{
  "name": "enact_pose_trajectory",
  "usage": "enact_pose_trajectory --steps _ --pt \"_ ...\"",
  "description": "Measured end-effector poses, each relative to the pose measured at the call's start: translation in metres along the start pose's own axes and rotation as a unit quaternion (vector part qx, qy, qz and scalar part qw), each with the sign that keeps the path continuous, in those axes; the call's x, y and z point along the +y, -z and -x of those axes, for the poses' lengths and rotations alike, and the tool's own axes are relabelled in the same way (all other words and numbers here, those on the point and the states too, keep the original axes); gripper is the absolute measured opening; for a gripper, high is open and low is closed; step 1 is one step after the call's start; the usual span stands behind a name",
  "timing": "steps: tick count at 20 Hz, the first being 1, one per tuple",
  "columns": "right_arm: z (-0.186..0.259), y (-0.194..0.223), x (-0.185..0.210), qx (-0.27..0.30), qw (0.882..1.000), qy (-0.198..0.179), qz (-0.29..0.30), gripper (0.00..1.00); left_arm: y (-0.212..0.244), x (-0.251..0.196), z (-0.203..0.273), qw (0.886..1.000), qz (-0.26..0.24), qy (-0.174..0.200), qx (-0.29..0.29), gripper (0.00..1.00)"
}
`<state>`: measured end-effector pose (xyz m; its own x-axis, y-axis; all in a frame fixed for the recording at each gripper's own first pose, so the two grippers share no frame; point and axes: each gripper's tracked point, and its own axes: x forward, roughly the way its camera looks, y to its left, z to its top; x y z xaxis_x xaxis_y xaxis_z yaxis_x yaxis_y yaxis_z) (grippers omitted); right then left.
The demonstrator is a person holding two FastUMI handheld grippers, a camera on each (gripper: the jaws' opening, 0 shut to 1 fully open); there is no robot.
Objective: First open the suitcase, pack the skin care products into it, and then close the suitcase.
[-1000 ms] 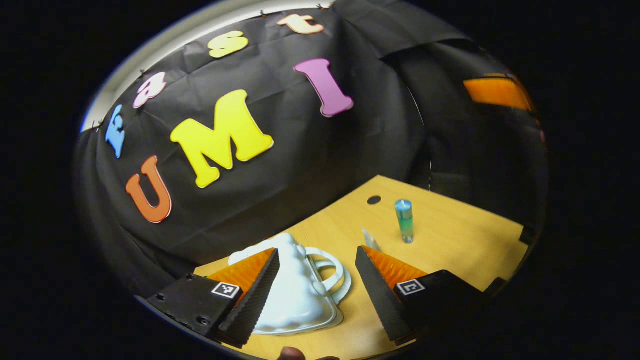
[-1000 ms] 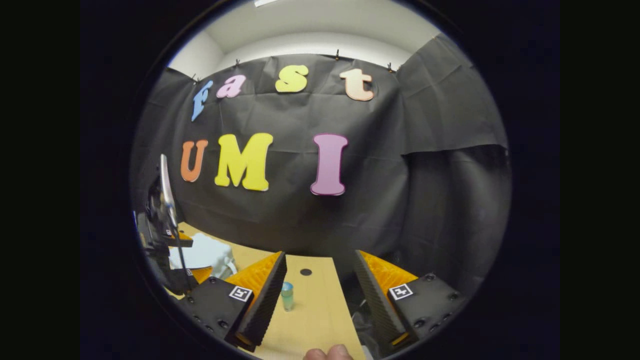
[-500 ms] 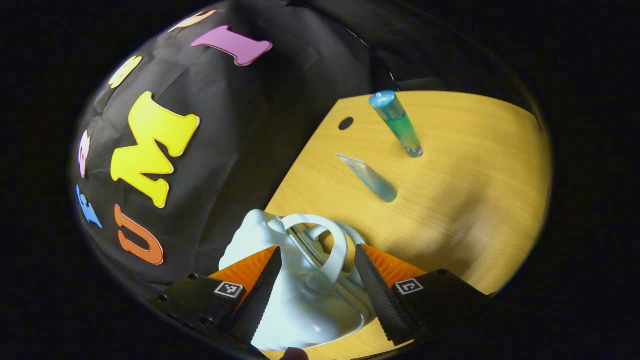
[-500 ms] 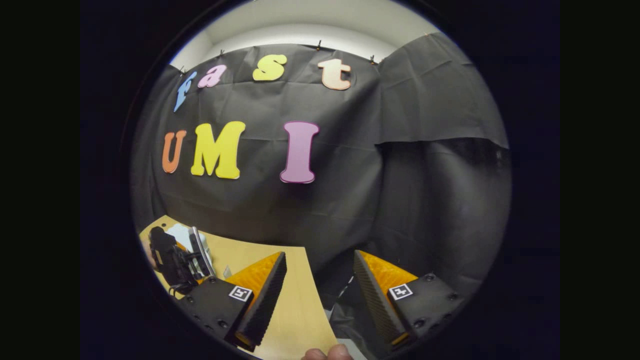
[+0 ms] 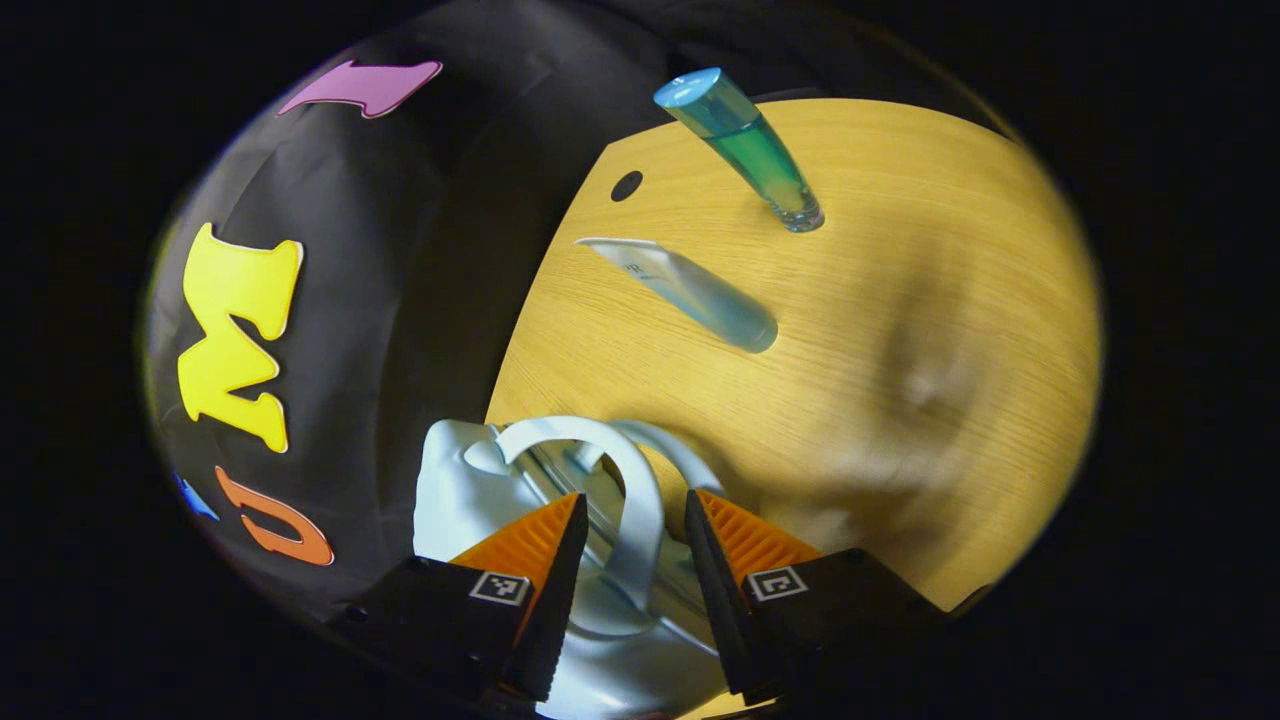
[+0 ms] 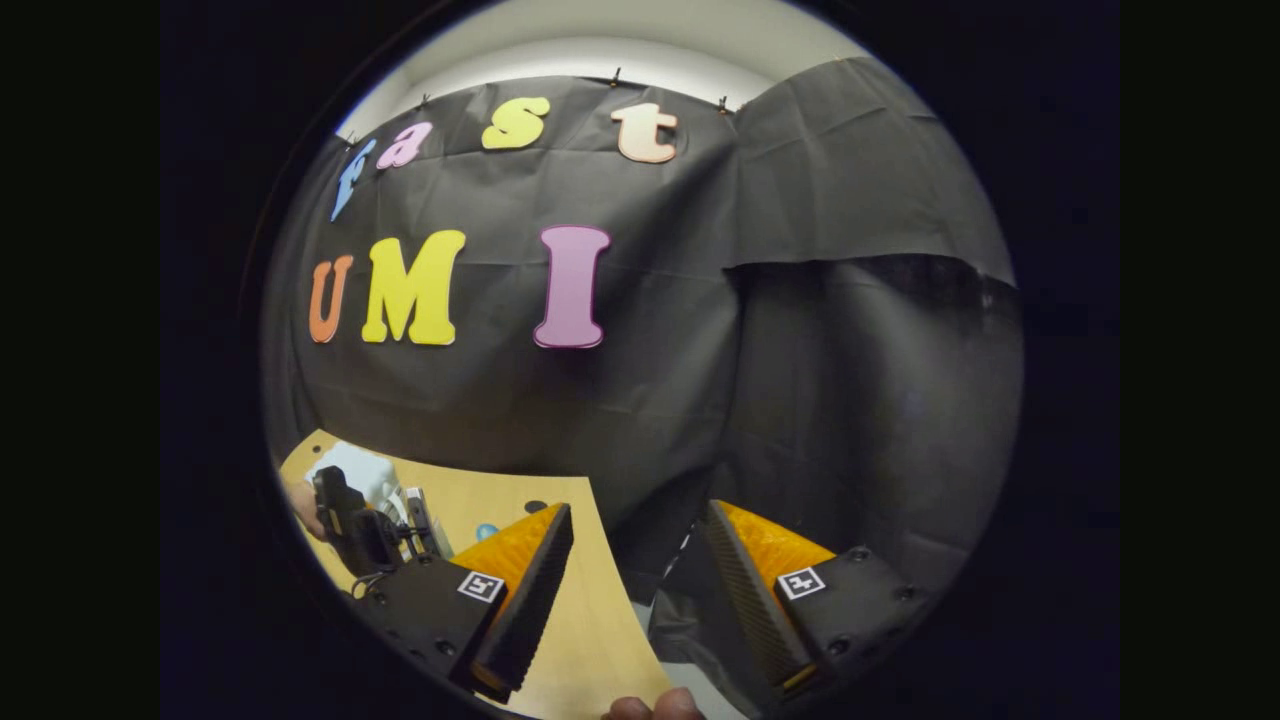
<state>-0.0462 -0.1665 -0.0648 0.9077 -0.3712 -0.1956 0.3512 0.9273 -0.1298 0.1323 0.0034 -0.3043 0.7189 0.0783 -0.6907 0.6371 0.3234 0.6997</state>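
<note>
Left claw (image 5: 625,580), nearest in the left gripper view: fingers apart, straddling the pale handle (image 5: 630,500) of the small white suitcase (image 5: 460,490); whether the pads touch the handle, cannot tell. Suitcase lying shut on the wooden worktop (image 5: 900,300), at its edge beside the black cloth wall (image 5: 400,250), partly hidden under the claw. Farther along the worktop, well apart from the suitcase: a pale blue tube (image 5: 690,292) lying flat, flat crimped end toward the wall. Beyond it, near but not touching: a clear green bottle (image 5: 750,150) with a blue cap, standing on its base, leaning in the fisheye. A small dark hole (image 5: 627,186) in the worktop near the far edge.

Right claw (image 6: 630,590), nearest in the right gripper view: fingers wide apart, nothing between them, held over the worktop's (image 6: 590,640) near corner. A fingertip (image 6: 650,708) at the very bottom edge. Off to the left and farther away: left claw (image 6: 370,525) in a hand (image 6: 300,503), low over the white suitcase (image 6: 350,468). Black cloth wall (image 6: 650,400) behind everything.
</note>
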Motion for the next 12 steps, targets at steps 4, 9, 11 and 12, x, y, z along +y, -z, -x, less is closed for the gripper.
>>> enact_pose_trajectory --steps 4,9,11,12 --pt "0.005 0.004 0.001 0.004 1.0 0.008 0.006 0.81 -0.002 0.005 -0.003 1.0 -0.019 -0.014 0.008 0.29" --pt "0.013 0.001 0.01 -0.003 1.0 0.005 0.009 0.8 -0.006 0.019 0.011 0.999 -0.006 -0.032 -0.013 0.17" --pt "0.014 0.002 0.014 -0.002 1.0 0.003 0.009 0.8 -0.002 0.036 0.025 0.999 0.017 -0.04 -0.029 0.13" --pt "0.014 0.003 0.018 -0.001 1.0 -0.002 0.007 0.8 -0.002 0.049 0.034 0.998 0.031 -0.05 -0.038 0.1"
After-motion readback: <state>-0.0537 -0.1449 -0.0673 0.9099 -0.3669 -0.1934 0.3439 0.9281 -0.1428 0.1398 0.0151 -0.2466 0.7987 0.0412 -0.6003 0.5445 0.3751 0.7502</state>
